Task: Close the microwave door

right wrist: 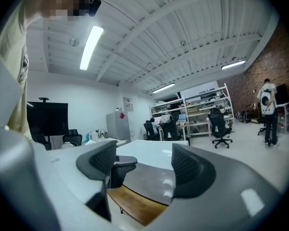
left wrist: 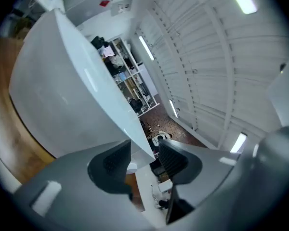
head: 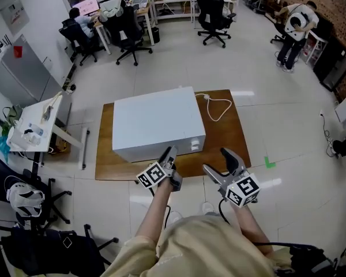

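Observation:
The white microwave (head: 155, 120) stands on a wooden board (head: 233, 140) on the floor. Its front faces me and no door stands out from it in the head view. My left gripper (head: 172, 150) is at the right part of that front, close to the top edge. In the left gripper view the microwave (left wrist: 58, 95) fills the left, and the left gripper (left wrist: 144, 158) has its jaws drawn close, with the tip of the microwave's top edge showing in the narrow gap. My right gripper (head: 218, 161) is open and holds nothing, off the front right corner. In the right gripper view the right gripper (right wrist: 144, 165) looks across the microwave (right wrist: 149, 155).
A white cable (head: 219, 105) runs from the microwave's back over the board. A small white table (head: 29, 128) and a dark chair (head: 29, 224) are at my left. Office chairs (head: 214, 13) and desks stand farther back, and a person (head: 294, 30) bends over at the far right.

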`<state>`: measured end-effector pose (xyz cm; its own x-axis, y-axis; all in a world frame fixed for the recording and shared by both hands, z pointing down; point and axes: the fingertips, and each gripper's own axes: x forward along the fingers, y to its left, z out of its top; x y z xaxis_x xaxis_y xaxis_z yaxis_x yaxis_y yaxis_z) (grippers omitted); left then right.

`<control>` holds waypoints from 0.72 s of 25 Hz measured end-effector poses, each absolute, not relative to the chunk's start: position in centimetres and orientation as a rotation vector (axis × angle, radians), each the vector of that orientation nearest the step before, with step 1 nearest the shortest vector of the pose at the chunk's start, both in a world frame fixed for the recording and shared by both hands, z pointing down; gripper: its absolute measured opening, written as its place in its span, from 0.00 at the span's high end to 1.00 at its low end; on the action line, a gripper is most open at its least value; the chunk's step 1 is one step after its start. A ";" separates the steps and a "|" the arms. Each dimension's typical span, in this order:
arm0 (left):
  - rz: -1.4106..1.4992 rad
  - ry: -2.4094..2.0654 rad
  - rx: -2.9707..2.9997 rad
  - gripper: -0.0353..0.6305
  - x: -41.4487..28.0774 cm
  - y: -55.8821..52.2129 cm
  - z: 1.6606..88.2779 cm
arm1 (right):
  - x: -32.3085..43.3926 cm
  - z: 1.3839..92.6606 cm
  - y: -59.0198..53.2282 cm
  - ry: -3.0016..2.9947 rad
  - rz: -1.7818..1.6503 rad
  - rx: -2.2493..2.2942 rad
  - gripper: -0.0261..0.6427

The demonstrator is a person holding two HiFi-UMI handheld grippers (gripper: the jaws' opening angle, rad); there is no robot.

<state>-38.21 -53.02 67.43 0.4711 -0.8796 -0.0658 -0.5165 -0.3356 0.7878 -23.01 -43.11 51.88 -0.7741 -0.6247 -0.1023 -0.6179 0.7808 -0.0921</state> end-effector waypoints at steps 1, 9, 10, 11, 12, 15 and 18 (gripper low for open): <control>-0.599 -1.193 2.058 0.70 -37.8 -52.5 66.6 | -23.0 51.8 -43.3 2.843 -0.080 -0.976 0.44; -0.160 -1.723 2.451 0.64 -36.5 -48.1 58.4 | -22.4 51.5 -44.7 2.841 -0.039 -0.909 0.44; -0.129 -1.793 2.476 0.64 -36.3 -47.5 57.4 | -22.2 51.5 -45.1 2.832 -0.035 -0.916 0.44; -0.110 -1.853 2.493 0.64 -36.1 -46.9 56.6 | -21.9 51.6 -45.4 2.821 -0.030 -0.923 0.44; -0.093 -1.908 2.502 0.63 -35.9 -46.3 55.9 | -21.7 51.5 -45.7 2.810 -0.024 -0.927 0.44; 0.003 -2.077 2.509 0.60 -36.1 -44.7 55.0 | -21.2 51.7 -46.1 2.784 -0.003 -0.945 0.44; 0.064 -2.217 2.494 0.55 -36.7 -43.3 54.3 | -20.5 51.5 -46.3 2.774 0.069 -0.991 0.44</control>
<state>-36.74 -43.34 54.33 0.1253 -0.9870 -0.1008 -0.9796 -0.1070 -0.1702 -20.52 -46.31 51.51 -0.7571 -0.6225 -0.1985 -0.6316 0.7750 -0.0213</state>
